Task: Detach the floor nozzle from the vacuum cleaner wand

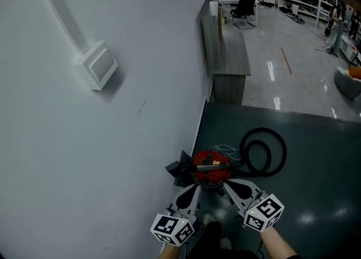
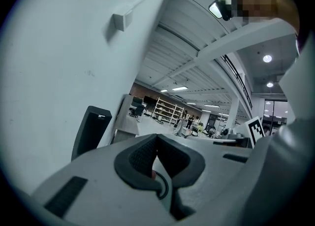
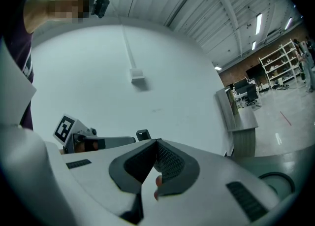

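Both pressed together, holding nothing: left tongs (image 2: 156,144) & right tongs (image 3: 156,146), near red vac (image 1: 210,165).

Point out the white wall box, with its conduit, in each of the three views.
Head view: the white wall box sits at upper left.
Left gripper view: it is small, at upper left.
Right gripper view: it is above centre, at the foot of its conduit.
Shared landmark: the grey counter, further along to the right.
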Available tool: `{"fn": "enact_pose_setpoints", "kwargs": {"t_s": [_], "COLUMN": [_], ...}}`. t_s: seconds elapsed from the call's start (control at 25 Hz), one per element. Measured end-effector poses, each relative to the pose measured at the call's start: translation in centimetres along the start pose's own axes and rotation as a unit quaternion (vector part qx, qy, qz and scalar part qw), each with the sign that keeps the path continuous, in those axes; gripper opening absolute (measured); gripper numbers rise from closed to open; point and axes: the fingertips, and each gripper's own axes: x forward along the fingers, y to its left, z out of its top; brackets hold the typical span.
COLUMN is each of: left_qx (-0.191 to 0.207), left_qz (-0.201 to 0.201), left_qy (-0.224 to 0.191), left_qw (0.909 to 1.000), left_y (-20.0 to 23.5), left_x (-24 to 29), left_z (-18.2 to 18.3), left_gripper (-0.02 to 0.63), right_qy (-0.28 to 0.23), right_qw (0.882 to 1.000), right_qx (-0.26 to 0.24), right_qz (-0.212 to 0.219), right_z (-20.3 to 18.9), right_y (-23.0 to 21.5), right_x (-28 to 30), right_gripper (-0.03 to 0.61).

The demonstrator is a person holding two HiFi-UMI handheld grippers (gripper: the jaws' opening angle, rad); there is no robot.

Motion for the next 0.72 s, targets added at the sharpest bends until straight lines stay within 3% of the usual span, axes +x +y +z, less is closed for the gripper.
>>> {"fn": "enact_pose_setpoints", "kwargs": {"t_s": [0.36, 0.72], "left_qx": [-0.018, -0.04], "left_qz": [-0.003, 0.046], "left_qy": [0.008, 0.0], "left_qw": [0.9998, 0.9981], "left_y": [2.1, 3.7], "left_x": [2.1, 2.8], "left_z": [-0.5, -2.2], "left_gripper": [0.003, 0.003], "right_qy": [0.027, 0.056], "right_qw": [1.0, 0.998], "right_qx": [0.001, -0.003], "right_qz": [-0.005, 0.029], "right_z": [-1.3, -2.8], "right_y": [-1.8, -4.2], "right_x": [3.1, 4.5], "right_gripper": [0.018, 0.018]}}
